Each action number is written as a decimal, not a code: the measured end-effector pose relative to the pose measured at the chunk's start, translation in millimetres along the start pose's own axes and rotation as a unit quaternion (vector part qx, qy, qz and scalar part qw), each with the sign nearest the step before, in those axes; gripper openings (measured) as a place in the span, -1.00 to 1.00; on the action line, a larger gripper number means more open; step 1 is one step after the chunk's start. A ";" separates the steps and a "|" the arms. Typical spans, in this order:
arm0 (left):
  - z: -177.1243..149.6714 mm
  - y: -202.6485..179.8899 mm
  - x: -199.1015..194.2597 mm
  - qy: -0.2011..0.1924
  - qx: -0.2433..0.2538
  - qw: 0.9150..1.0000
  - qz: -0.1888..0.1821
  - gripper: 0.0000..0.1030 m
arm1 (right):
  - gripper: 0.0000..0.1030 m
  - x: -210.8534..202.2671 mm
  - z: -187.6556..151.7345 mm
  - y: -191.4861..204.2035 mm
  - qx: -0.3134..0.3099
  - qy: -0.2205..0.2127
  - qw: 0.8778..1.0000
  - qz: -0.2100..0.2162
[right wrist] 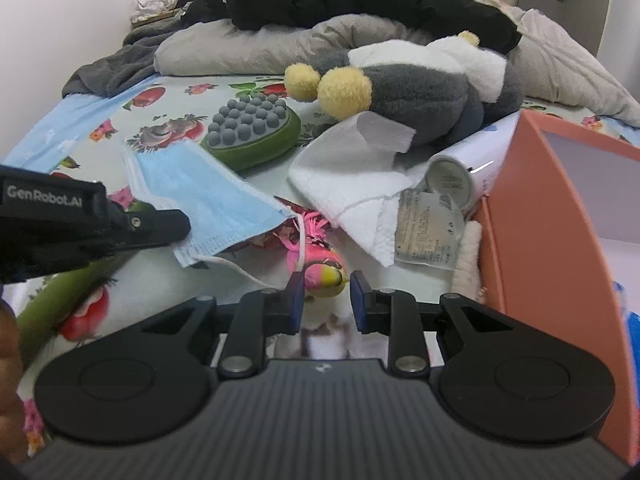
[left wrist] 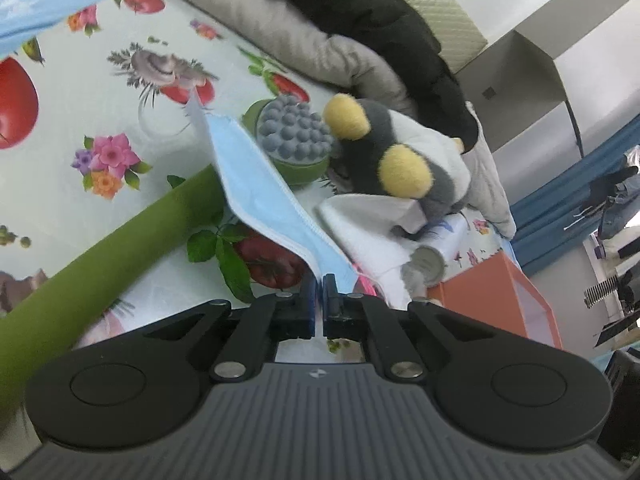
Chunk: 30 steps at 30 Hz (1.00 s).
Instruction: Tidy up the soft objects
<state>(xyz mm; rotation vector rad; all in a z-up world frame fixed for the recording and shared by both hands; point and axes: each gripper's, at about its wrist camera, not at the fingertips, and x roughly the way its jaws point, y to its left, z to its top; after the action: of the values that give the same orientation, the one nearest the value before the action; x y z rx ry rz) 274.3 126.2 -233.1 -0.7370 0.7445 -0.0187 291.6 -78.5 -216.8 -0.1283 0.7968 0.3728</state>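
Blue pleated face mask (left wrist: 256, 184) is pinched at its near corner by the left gripper (left wrist: 319, 292), jaws clamped tight, lifting it off the floral sheet (left wrist: 60, 120); right gripper (right wrist: 323, 292) hovers half-open, empty, around the pink toy (right wrist: 320, 268), orange box (right wrist: 560, 216) waiting alongside.
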 end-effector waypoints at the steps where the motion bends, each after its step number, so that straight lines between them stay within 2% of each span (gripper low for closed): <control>1: -2.1 -1.7 -5.4 -0.002 0.003 1.000 -0.002 -0.94 | -0.46 -5.7 -1.3 -0.1 -0.001 -0.002 1.000 -0.001; 8: -25.4 -11.7 -48.7 -0.007 0.011 1.000 -0.011 -0.94 | -0.46 -46.4 -20.4 0.5 -0.010 -0.005 1.000 -0.004; 18: -90.9 -11.2 -106.2 0.034 0.025 0.999 -0.024 -0.94 | -0.46 -103.6 -71.5 6.1 -0.025 0.011 1.000 -0.003; 22: -115.5 -4.2 -123.1 0.055 0.015 0.998 -0.034 -0.94 | -0.46 -122.4 -95.8 8.8 -0.035 0.019 0.999 -0.010; 27: -141.3 4.1 -136.4 0.084 0.011 0.996 -0.028 -0.94 | -0.45 -133.1 -118.3 6.0 -0.015 0.034 0.999 -0.009; 30: -147.8 12.8 -144.2 0.094 0.015 0.995 -0.006 -0.94 | -0.44 -135.8 -126.7 4.2 -0.002 0.045 0.999 -0.003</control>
<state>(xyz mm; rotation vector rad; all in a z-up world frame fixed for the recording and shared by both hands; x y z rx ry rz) 71.7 85.0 -227.0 -0.7181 0.9182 -0.1114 118.1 -144.1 -207.2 -0.1511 0.8840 0.3648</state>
